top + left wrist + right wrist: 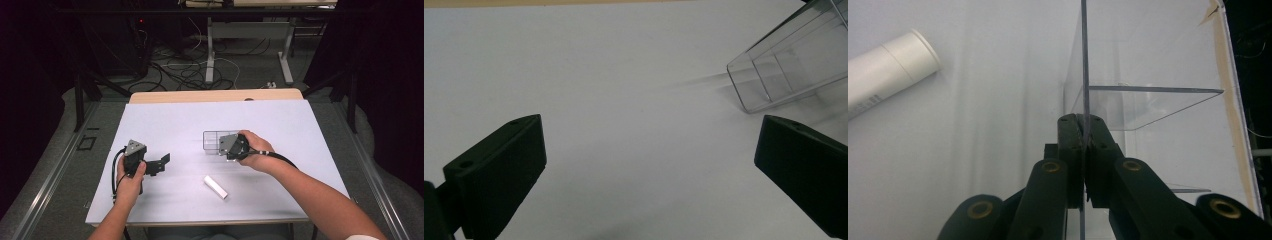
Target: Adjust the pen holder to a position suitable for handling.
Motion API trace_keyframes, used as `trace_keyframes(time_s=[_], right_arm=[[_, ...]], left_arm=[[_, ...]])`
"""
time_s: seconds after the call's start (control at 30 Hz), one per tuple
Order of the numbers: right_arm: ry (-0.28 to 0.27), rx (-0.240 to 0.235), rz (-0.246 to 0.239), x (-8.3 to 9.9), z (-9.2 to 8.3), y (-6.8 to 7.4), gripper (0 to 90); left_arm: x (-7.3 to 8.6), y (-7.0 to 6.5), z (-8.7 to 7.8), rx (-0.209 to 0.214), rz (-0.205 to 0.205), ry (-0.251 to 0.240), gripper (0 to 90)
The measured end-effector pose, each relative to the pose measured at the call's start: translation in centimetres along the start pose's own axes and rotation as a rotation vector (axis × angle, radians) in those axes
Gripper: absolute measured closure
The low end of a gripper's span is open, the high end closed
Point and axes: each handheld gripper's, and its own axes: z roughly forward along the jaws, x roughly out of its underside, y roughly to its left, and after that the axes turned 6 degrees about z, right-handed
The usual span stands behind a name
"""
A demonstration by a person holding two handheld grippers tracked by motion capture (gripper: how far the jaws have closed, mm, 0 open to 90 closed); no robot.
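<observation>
Clear plastic organizer box (212, 141) is sitting near the middle of the white table (165, 117), and I'm pinching 1 of its thin walls w/ the right gripper (226, 148). In the right gripper view (1082, 122) the 2 black jaws are pressing together on the wall's edge, w/ a divider (1148, 90) branching off to the side just past the tips. The right hand (255, 150) is wrapping the gripper body from behind. The left gripper (159, 164) is hovering over bare table, well apart from the box, w/ its jaws standing wide and nothing between them; in the left gripper view (649, 165) a corner of the box (784, 65) is showing beyond the far jaw, tilted in the pic. The left hand (131, 181) is holding its grip low at the near-left side. A white tube (215, 187) is lying flat near the front edge, btw the 2 forearms, touching neither gripper; its capped end (913, 50) is showing in the right gripper view.
</observation>
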Motion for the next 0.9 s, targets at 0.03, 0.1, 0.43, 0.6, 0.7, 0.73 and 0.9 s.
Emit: trace_keyframes(time_s=[0.03, 0.1, 0.43, 0.6, 0.7, 0.73, 0.9], right_arm=[[-0.014, -0.002, 0.012, 0.1, 0.1, -0.1, 87.4], [-0.015, -0.001, 0.017, 0.1, 0.1, -0.2, 86.8], [-0.045, 0.065, 0.082, 0.7, 0.3, -1.7, 72.7], [-0.051, 0.093, 0.111, 0.9, 0.2, -1.9, 66.8], [-0.081, 0.115, 0.153, 0.9, -0.3, -1.9, 62.4], [-0.081, 0.115, 0.153, 0.9, -0.3, -1.9, 62.4], [-0.13, 0.141, 0.211, 0.5, -1.0, -1.8, 57.1]], left_arm=[[0.0, 0.0, 0.0, 0.0, 0.001, 0.002, 0.1], [0.0, 0.0, 0.0, 0.002, -0.001, 0.001, 0.1], [0.0, 0.0, 0.0, 0.001, -0.001, 0.003, 0.1], [0.0, 0.0, 0.0, 0.001, -0.001, 0.0, 0.1], [0.1, 0.0, 0.0, 0.003, -0.007, -0.001, 0.1], [0.0, 0.0, 0.0, 0.003, -0.006, -0.001, 0.1], [0.0, 0.0, 0.0, 0.003, -0.006, -0.001, 0.1]])
